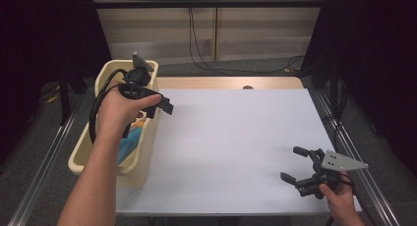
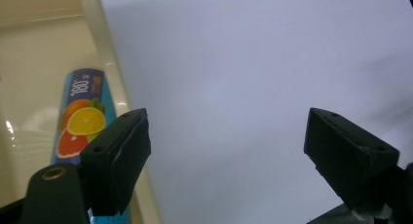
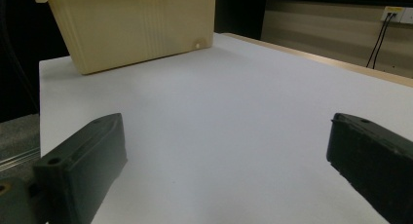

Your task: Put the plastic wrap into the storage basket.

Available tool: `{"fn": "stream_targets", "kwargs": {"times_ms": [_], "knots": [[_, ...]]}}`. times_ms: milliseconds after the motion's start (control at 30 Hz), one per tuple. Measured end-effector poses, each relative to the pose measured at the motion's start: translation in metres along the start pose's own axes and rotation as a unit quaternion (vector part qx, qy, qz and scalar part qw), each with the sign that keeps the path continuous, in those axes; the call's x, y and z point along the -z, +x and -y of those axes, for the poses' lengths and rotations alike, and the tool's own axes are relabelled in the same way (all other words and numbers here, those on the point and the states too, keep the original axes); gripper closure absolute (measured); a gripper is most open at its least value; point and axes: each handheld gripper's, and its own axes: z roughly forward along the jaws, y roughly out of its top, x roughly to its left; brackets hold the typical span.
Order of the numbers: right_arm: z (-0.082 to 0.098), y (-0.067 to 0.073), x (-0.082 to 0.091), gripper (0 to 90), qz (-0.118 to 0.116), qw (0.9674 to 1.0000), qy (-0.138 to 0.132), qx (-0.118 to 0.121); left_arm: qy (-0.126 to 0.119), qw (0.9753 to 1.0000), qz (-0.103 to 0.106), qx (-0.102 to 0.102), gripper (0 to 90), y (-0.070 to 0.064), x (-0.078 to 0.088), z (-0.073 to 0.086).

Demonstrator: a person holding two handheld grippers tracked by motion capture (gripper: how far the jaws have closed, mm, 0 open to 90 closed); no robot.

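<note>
The blue box (image 2: 80, 121) printed with citrus slices lies inside the cream bin (image 1: 147, 137) at the left edge of the table (image 1: 236, 137), pressed against the bin's inner wall beside the rim. In the left gripper view its lower end is covered by one black jaw and cut off at the frame's bottom, and apart from the number 180 near its top the small print is too blurred to read. In the high view the person's left hand (image 1: 120, 113) and forearm cover most of the bin's inside, so just a blue and orange patch (image 1: 130, 140) of its contents shows there, and I cannot tell what else lies in it. The left tool (image 1: 164, 104) hangs over the bin's rim and the table's edge, jaws spread wide and holding nothing. The right tool (image 1: 295, 164) sits low near the table's front right corner, well apart from the bin, its jaws also released and empty; the right hand (image 1: 337, 194) is partly cut off at the bottom edge.
</note>
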Motion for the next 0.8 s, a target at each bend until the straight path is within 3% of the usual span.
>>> {"fn": "stream_targets", "kwargs": {"times_ms": [200,500,800], "knots": [[0.0,0.0,0.0,0.6,-0.001,1.0,0.0,0.0,0.011,0.9996,0.01,-0.022,16.7,-0.011,-0.01,-0.001],[0.0,0.0,-0.001,0.6,-0.001,1.0,0.0,0.001,0.03,0.9985,0.021,-0.04,16.2,-0.029,-0.027,-0.003],[0.0,0.0,0.0,0.6,-0.001,1.0,0.0,0.001,0.045,0.9972,0.028,-0.053,16.0,-0.037,-0.047,-0.002]]}}
